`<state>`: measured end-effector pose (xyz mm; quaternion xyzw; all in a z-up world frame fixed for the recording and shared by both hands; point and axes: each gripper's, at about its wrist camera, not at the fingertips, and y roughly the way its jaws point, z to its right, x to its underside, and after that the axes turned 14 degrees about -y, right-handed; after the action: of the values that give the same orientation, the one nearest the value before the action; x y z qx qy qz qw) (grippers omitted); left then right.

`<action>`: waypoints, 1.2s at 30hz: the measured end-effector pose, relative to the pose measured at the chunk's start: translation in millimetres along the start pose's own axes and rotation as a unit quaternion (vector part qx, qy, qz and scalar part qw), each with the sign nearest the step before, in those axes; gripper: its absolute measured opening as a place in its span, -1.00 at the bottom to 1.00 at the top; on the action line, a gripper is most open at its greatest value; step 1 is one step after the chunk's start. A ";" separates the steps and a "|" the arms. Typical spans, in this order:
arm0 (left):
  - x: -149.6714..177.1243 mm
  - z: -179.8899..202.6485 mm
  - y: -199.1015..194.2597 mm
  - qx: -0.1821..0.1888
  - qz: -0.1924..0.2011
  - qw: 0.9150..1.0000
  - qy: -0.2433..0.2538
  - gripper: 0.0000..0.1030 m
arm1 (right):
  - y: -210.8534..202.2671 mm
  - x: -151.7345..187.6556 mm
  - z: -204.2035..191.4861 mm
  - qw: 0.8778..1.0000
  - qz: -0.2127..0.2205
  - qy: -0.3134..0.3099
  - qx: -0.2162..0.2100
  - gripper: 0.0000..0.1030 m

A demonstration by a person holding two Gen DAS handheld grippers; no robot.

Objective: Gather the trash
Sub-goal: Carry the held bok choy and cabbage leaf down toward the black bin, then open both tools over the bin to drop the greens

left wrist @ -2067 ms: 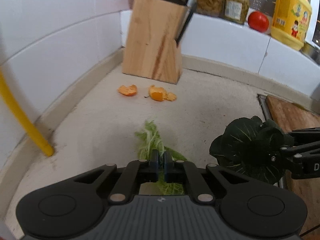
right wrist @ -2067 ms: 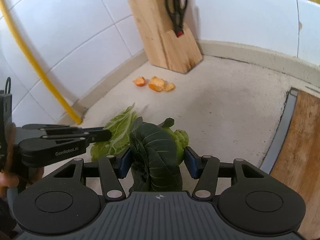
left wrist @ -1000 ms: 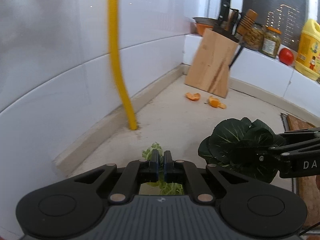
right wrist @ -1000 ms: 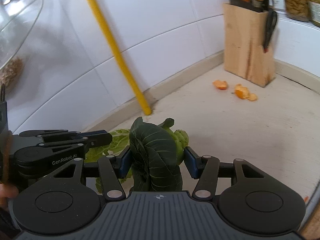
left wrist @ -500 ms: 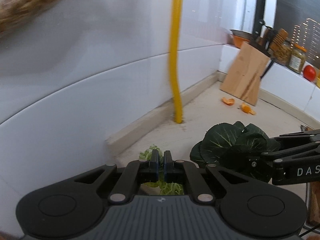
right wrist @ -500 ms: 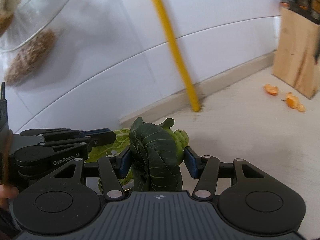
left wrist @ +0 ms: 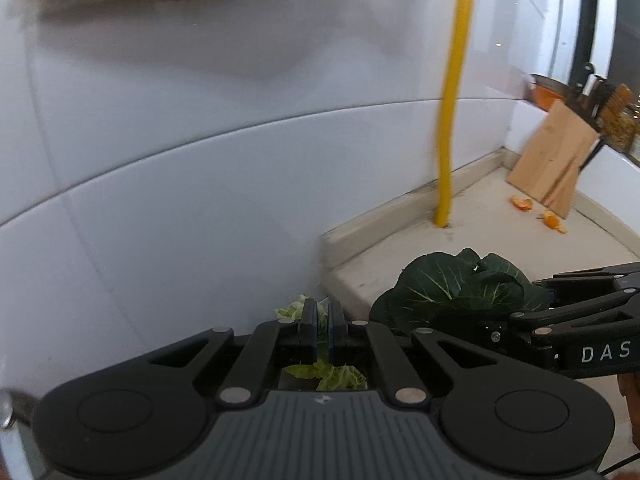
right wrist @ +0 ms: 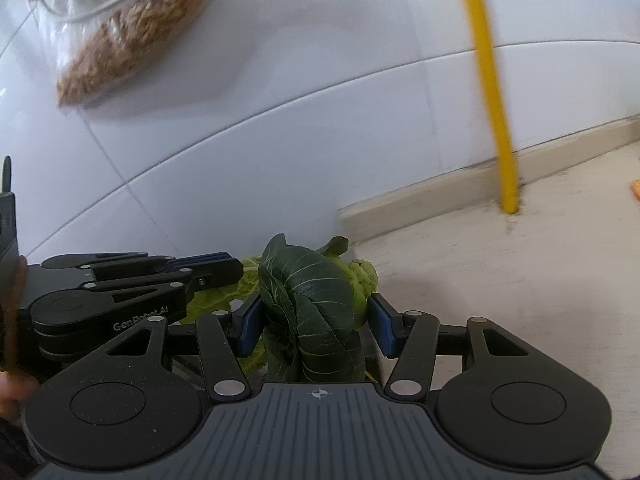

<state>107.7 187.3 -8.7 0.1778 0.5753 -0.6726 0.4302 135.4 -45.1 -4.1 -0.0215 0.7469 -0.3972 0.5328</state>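
A white tiled wall [left wrist: 208,184] fills most of both views, with the end of a pale speckled stone countertop [left wrist: 500,240] running along its foot. The left gripper [left wrist: 320,330] has its blue-padded fingers [left wrist: 309,330] pressed together on a pale green, crinkled cabbage leaf [left wrist: 328,374], which pokes out above and below the pads. Just beside it, the right gripper [right wrist: 315,318] has its fingers [right wrist: 249,322] set wide and clamped on a bunch of dark green, white-veined bok choy leaves [right wrist: 308,300], with the paler stem end sticking out to the right. Both bundles hang at the counter's end, near the wall. Further out, a yellow pipe [left wrist: 450,128] stands upright where the counter meets the tiles. Well beyond it lie orange citrus peels [left wrist: 538,210] on the counter, just in front of a wooden knife block [left wrist: 554,160]. In the right wrist view, a clear plastic bag of brown grain [right wrist: 128,40] hangs against the tiles, top left.
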 end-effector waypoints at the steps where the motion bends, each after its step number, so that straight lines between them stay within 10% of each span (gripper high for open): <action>1: 1.2 -4.4 -0.4 -0.004 -0.001 1.000 -0.003 -0.97 | 3.4 0.0 -2.9 1.000 -0.003 -0.001 -0.002 0.20; 20: 40.8 -49.7 26.7 -0.058 -0.071 0.995 -0.028 -0.78 | 81.4 23.1 -26.2 0.995 -0.096 -0.003 -0.012 0.26; 36: 18.1 -7.2 28.2 -0.021 -0.051 0.998 0.012 -0.63 | 28.0 14.8 -7.0 0.998 -0.047 0.005 0.027 0.46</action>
<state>117.7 188.1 -41.4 0.1473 0.6028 -0.6794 0.3916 134.3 -28.7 -32.1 -0.0406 0.7364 -0.4424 0.5103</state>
